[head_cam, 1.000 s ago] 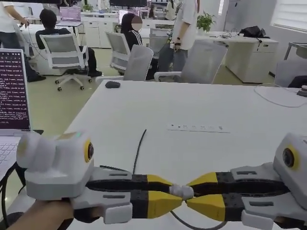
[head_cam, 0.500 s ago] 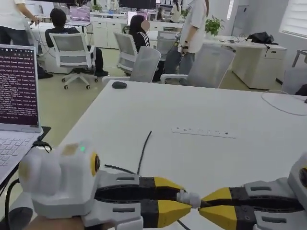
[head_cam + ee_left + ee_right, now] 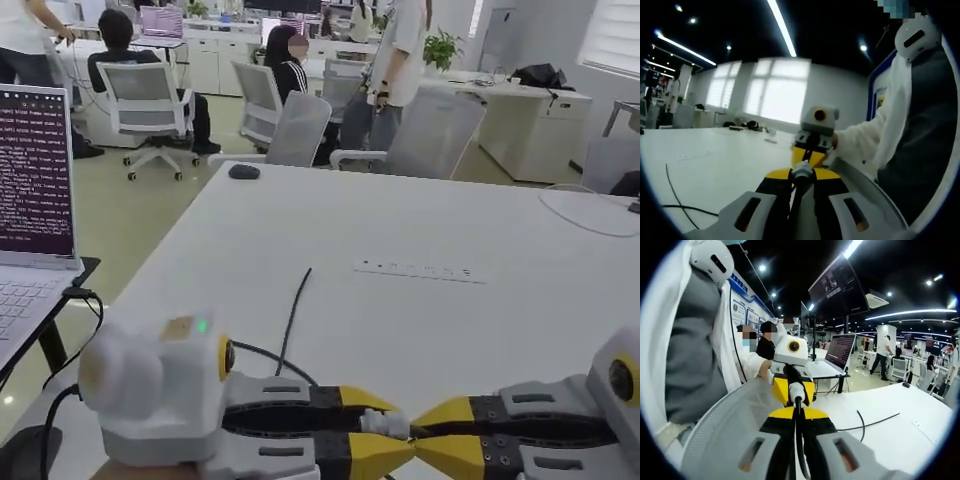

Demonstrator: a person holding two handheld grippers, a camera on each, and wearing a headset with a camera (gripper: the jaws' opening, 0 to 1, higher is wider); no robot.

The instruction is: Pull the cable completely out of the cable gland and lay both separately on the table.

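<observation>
— Yellow at the tips of the left gripper: how wide?
— Barely parted. Pinched on the white cable gland, right at the tips, bottom centre of the head view.
— And the right gripper?
— Closed down as well, on the black cable running back between its jaws. Meets the other nose to nose, tips just beside the gland.
— Rest of the cable?
— Trails up the middle of the head view across the white table, out from behind the left gripper's body toward the centre of the frame.
— Anything else on that surface?
— Dark mouse near the far edge, upper left; thin white strip right of centre. Open laptop at the left edge, just off the table.
— Beyond?
— Open office: swivel chairs, desks, seated and standing people along the top, bright window at upper right.
</observation>
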